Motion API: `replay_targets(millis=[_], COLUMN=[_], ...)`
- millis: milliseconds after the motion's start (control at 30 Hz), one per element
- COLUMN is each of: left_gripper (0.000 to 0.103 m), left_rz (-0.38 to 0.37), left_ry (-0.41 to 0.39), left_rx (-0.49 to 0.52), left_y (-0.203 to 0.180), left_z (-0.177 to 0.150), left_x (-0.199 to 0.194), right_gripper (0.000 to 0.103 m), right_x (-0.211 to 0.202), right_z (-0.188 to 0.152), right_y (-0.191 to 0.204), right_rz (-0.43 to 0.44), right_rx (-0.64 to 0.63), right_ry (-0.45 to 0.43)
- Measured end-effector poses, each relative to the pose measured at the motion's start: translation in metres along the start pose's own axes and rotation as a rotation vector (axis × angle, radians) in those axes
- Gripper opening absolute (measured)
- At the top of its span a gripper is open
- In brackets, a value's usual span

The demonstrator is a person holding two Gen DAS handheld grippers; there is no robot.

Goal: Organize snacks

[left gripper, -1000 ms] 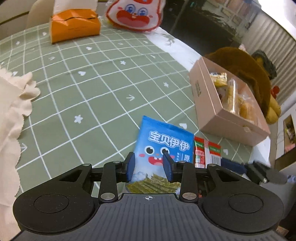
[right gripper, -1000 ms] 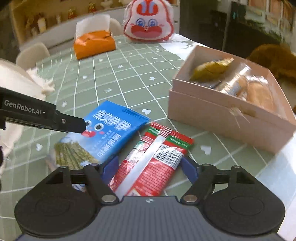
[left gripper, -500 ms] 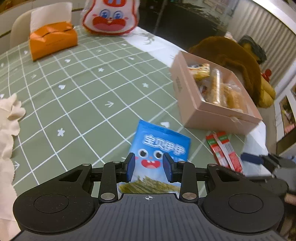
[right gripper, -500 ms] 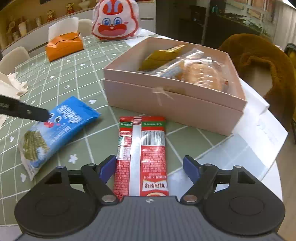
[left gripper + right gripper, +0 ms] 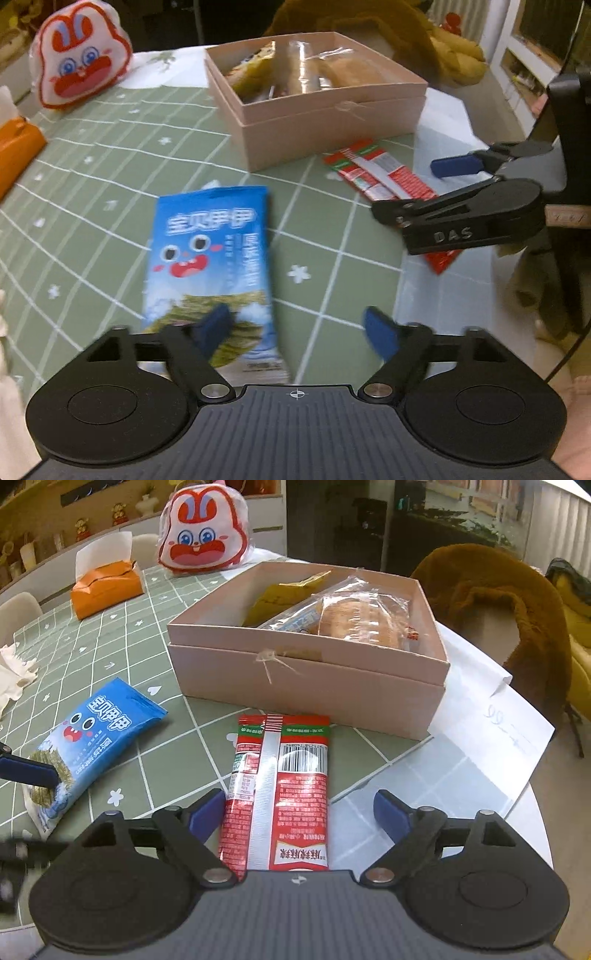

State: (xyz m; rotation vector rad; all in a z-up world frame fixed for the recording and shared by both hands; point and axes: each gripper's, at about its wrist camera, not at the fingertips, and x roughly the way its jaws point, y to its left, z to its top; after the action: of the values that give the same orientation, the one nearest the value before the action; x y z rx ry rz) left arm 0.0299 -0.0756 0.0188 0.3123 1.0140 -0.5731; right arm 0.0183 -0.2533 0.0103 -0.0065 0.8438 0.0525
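1. On the green checked tablecloth (image 5: 110, 635), my right gripper (image 5: 299, 812) hangs over the red snack pack (image 5: 284, 786); jaws spread wide, just been opening, pack lies between them, pads not touching it.
2. Pack's long axis runs straight away from me twd the pink box (image 5: 306, 672), so jaws straddle its width.
3. Left gripper (image 5: 299, 328) jaws just sprang open; blue snack bag (image 5: 210, 258) lies flat, off-centre under the left pad (image 5: 212, 325), nothing gripped.
4. Right hand's nearer the box, I'd go w/ it first.

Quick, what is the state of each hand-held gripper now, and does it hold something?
Left hand-held gripper: open, jaws just opened, holding nothing; blue snack bag lies under one finger.
Right hand-held gripper: open, jaws just widened around the red packet, not gripping.
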Motion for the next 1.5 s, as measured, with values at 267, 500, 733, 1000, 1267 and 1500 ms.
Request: replay_targets(millis=[267,500,733,1000,1267,1500], left_gripper=[0.082,0.085,0.085,0.086,0.087,0.086], left_rz=[0.105,0.066,0.077,0.056,-0.040,-0.105], left_ry=[-0.121,-0.067,-0.091,-0.071,-0.083,-0.064], left_rx=[-0.212,-0.233,-0.287,-0.317,-0.302,-0.348], left_y=[0.039,0.049,0.060,0.069,0.064,0.065], left_z=[0.001,0.007,0.014,0.015,0.005,0.008], left_x=[-0.015,0.004,0.010,0.016,0.013,0.012], right_gripper=[0.092,0.095,0.100,0.102,0.103,0.103], right_x=[0.000,0.001,0.003,0.003,0.004,-0.001], right_z=[-0.002,-0.003,-0.001,-0.003,-0.004,-0.009], right_y=[0.000,-0.001,-0.001,-0.001,0.000,0.002], right_rz=[-0.009,-0.014,-0.007,0.004,0.005,0.027], right_rx=[0.010,0.013,0.008,-0.004,-0.009,-0.030], right_ry=[-0.010,-0.010,0.003,-0.004,-0.013,-0.018])
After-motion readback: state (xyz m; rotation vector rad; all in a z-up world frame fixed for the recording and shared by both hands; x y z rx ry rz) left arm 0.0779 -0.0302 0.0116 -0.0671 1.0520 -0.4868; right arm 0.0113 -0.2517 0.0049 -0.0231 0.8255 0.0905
